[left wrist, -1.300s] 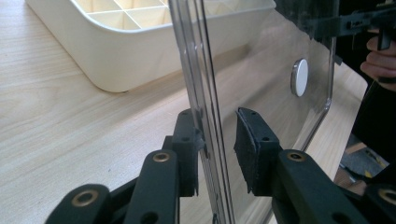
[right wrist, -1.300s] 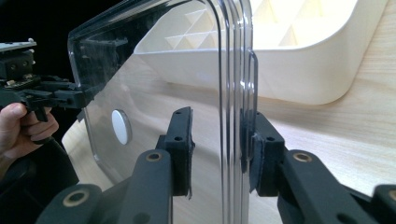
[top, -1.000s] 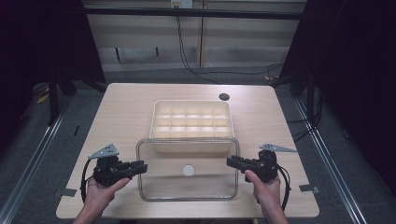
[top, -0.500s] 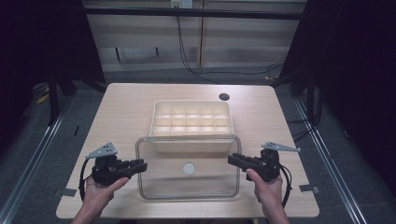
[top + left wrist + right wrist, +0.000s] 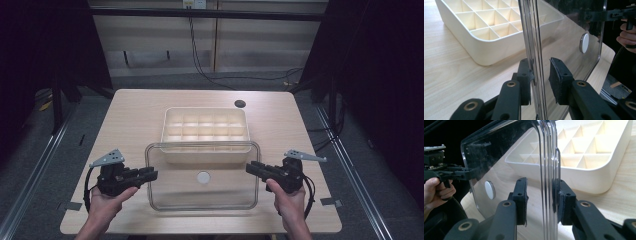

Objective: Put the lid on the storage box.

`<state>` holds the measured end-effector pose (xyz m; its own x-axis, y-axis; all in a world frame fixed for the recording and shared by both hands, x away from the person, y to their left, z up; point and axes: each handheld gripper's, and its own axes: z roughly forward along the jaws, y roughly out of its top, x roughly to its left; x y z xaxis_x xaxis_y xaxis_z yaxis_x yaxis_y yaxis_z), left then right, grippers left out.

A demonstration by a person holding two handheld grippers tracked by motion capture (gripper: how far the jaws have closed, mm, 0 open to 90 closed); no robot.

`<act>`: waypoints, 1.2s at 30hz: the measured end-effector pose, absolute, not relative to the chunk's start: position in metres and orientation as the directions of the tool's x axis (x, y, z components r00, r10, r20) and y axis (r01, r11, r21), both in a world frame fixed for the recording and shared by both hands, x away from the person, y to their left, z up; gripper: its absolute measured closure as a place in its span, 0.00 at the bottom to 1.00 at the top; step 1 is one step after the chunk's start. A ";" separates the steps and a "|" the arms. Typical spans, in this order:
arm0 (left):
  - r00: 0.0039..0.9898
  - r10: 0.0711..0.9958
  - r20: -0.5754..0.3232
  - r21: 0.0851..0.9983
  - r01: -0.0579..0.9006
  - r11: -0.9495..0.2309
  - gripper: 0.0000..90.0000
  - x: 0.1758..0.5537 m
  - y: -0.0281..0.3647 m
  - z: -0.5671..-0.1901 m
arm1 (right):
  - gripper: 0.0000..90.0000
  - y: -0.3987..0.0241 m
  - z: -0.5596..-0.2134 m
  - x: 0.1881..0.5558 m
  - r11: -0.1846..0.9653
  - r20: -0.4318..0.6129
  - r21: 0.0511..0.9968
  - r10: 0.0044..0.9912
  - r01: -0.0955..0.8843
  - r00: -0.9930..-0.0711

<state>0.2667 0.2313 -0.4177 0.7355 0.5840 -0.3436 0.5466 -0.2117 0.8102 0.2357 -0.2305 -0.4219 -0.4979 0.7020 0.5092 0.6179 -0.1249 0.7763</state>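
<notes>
Clear lid (image 5: pixel 202 176) btwn L claw (image 5: pixel 151 174) & R claw (image 5: pixel 251 168)

table: light wood table (image 5: pixel 135 120), small dark round hole (image 5: pixel 240 104) far right
floor: grey; black cables (image 5: pixel 210 75) trailing at the far side
wall: pale panels (image 5: pixel 150 35) far back; sides pretty dark

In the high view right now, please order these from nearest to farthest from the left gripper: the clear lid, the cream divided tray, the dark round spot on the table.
From the left gripper:
1. Clear lid: its left edge lies between the jaws.
2. Cream divided tray: behind the lid, mid-table.
3. Dark round spot: beyond the tray's far right corner.
</notes>
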 end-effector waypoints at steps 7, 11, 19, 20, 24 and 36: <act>0.739 0.579 -0.344 0.817 0.540 -0.204 0.79 0.270 0.230 -0.412 | 0.74 -0.232 -0.414 0.239 -0.139 0.509 0.785 0.699 0.604 -0.501; 0.742 0.581 -0.336 0.821 0.532 -0.205 0.79 0.273 0.230 -0.407 | 0.75 -0.233 -0.411 0.244 -0.151 0.517 0.786 0.694 0.600 -0.502; 0.741 0.586 -0.326 0.832 0.520 -0.194 0.79 0.281 0.229 -0.397 | 0.75 -0.233 -0.401 0.253 -0.159 0.509 0.799 0.693 0.580 -0.510; 0.741 0.585 -0.329 0.833 0.519 -0.189 0.79 0.284 0.229 -0.395 | 0.75 -0.234 -0.400 0.254 -0.156 0.505 0.801 0.694 0.577 -0.513; 0.742 0.585 -0.327 0.835 0.516 -0.189 0.79 0.287 0.229 -0.392 | 0.75 -0.234 -0.398 0.257 -0.162 0.509 0.801 0.692 0.577 -0.512; 0.737 0.598 -0.316 0.839 0.511 -0.186 0.79 0.302 0.227 -0.385 | 0.75 -0.234 -0.396 0.271 -0.192 0.526 0.795 0.690 0.576 -0.497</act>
<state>0.3019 0.2274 -0.3846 0.7367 0.5980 -0.3158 0.5109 -0.1862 0.8392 0.2713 -0.2336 -0.3960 -0.4970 0.6899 0.5264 0.5756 -0.1918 0.7949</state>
